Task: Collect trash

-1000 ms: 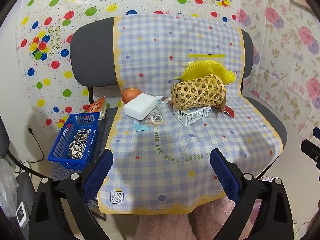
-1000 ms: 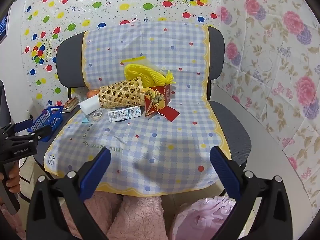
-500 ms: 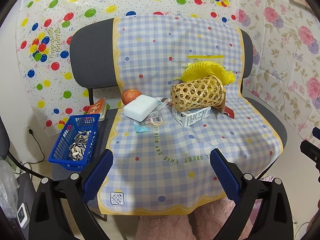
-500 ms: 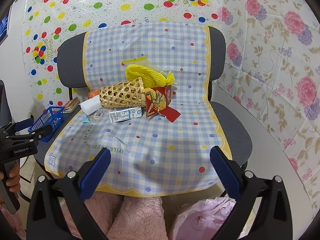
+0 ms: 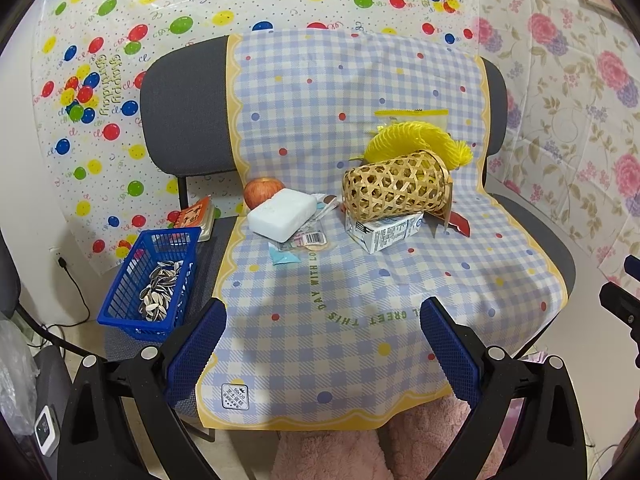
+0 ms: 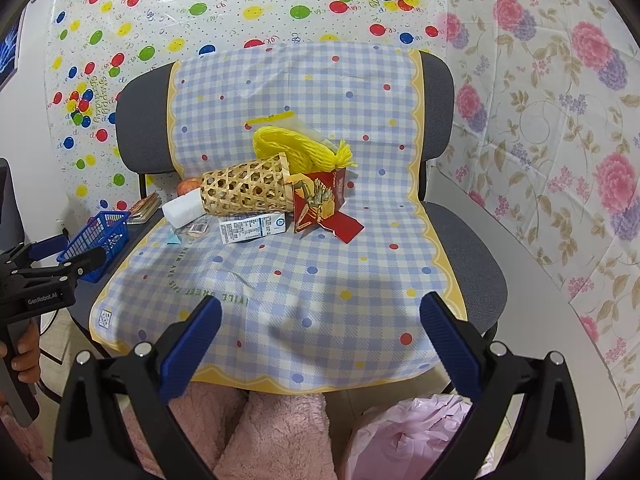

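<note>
Balloon-printed sheeting is hung behind a grey chair [image 5: 180, 120] draped with a checked cloth [image 5: 360, 300]. Trash is clustered toward the chair's back: a milk carton [image 5: 386, 232] lying flat, long axis crosswise, beneath a tipped wicker basket [image 5: 396, 192], with wrappers [image 5: 308, 238] left of the carton and a red box [image 6: 320, 200] right of it. The left tool [image 5: 322, 356] and right tool [image 6: 320, 344] are both held wide and empty before the front edge. Bare cloth is left between. The left tool is judged nearer the wrappers, the right nearer the box. A pink bag [image 6: 408, 440] sits below the chair.
</note>
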{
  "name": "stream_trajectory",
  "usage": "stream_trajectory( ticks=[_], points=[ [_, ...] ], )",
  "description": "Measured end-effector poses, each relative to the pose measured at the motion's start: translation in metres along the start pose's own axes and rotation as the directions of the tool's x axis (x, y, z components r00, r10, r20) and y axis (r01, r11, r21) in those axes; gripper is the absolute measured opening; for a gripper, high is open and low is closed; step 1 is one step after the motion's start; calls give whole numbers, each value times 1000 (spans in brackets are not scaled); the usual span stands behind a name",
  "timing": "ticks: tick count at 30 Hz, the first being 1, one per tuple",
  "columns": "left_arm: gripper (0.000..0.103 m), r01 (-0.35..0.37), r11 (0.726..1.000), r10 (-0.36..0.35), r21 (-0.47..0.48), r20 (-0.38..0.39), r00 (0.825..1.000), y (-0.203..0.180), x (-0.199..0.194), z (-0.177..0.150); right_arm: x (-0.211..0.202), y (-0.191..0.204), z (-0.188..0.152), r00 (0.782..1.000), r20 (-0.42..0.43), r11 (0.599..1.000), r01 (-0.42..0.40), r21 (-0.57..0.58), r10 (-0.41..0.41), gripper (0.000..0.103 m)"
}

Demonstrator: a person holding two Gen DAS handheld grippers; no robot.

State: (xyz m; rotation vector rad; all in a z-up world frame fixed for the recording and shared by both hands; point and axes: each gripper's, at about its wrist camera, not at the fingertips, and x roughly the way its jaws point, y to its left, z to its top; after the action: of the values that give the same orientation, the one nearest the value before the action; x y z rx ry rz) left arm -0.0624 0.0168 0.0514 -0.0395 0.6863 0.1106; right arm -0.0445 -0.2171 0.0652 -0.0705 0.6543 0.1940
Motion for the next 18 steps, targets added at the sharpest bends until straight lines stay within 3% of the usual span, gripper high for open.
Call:
stream_trajectory(
  ticks=[18],
  points=[
    [96, -4, 1000, 4, -1, -5, 1000, 5, 6, 1, 5, 1, -1, 1000, -10, 1000, -14, 6, 14, 97]
  ],
)
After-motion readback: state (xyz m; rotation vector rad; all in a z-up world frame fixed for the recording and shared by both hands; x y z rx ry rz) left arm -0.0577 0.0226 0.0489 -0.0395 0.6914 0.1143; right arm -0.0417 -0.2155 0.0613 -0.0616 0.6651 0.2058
